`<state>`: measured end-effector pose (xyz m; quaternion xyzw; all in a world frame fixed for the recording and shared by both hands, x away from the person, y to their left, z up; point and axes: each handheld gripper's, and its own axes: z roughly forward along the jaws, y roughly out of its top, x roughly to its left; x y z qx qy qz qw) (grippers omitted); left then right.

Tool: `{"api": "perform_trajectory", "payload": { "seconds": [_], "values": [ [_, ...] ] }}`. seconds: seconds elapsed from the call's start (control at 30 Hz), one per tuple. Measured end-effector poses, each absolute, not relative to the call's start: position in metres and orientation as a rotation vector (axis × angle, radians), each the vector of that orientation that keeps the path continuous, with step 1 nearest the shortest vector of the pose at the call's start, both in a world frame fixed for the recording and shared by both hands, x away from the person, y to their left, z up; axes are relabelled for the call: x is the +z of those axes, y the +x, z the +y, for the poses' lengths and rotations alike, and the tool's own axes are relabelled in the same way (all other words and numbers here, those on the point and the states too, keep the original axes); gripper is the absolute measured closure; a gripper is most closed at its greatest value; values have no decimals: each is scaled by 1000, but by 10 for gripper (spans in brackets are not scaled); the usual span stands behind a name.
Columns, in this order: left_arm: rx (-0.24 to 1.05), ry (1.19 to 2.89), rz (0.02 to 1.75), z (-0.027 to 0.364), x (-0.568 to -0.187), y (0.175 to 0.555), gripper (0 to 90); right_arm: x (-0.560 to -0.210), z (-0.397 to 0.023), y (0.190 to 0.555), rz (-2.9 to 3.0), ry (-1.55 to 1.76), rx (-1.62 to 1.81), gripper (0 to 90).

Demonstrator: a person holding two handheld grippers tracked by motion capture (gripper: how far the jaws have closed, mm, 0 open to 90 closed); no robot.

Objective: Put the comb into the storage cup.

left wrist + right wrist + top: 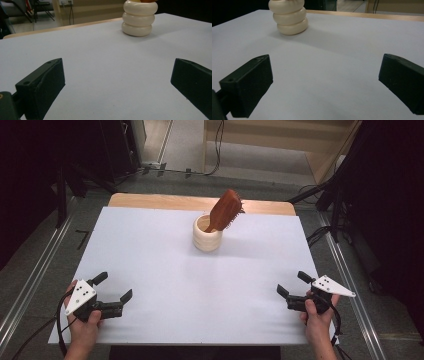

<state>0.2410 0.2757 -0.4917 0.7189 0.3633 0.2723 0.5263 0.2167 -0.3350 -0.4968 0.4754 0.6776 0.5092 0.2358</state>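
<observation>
A cream ribbed cup (207, 234) stands at the far middle of the white table (150, 255). A brown wooden hairbrush (225, 210) leans in it, bristle head up and tilted right. The cup (139, 18) is at the top right of the left gripper view, and the cup (288, 18) sits at the top left of the right gripper view. My left gripper (113, 287) rests open near the front left edge, nothing between its jaws. My right gripper (293, 283) is open near the front right edge, also holding nothing. Both are far from the cup.
The table's wooden far edge (165, 201) shows beyond the white sheet. Metal rails (35, 275) run along both sides on the floor, with dark stands and cables (320, 232) around the far corners.
</observation>
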Motion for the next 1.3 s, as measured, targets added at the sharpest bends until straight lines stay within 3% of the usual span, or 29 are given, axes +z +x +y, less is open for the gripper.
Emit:
{"api": "perform_trajectory", "payload": {
  "seconds": [1.3],
  "values": [
    [659,1729,867,275,-492,242,0,-515,-350,203,1867,1235,1411,0]
  ]
}}
